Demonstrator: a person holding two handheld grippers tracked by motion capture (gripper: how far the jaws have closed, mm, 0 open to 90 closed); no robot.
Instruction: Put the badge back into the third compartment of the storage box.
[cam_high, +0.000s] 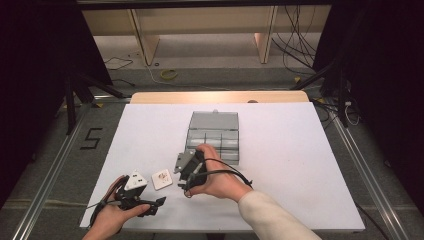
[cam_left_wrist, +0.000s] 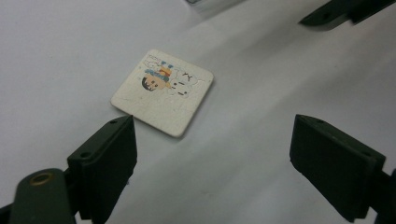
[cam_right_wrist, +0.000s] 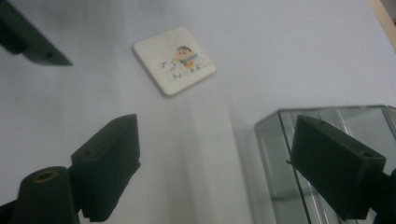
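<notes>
Status: nothing picked yet imo. The square card (cam_high: 162, 179) w/ a cartoon print lies flat on the white table sheet (cam_high: 300, 165), untouched, and the clear compartment box (cam_high: 215, 137) sits open beyond it. What I can see of the compartments looks empty, can't tell for all. So grab + place both left, if the box is the target (my guess).

Near to far:
- Left gripper (cam_high: 150, 206) at near left edge of the sheet, jaws spread wide, holding nothing. In the left gripper view the card (cam_left_wrist: 163, 91) sits just ahead of the left-hand jaw tip, close but apart, off-centre from the gap. Needs a shift toward the card before closing.
- Card is between the two grippers, a bit farther than the left one, and left of the right hand.
- Right gripper (cam_high: 186, 172) near centre, just right of the card, jaws also released, empty. In the right gripper view the card (cam_right_wrist: 174, 59) is well ahead of the jaws, and a box corner (cam_right_wrist: 280, 149) shows between them.
- Box farthest, mid-table, touching/just beyond the right hand (cam_high: 215, 177).

Risk: thin flat card, hard to get a jaw under.
</notes>
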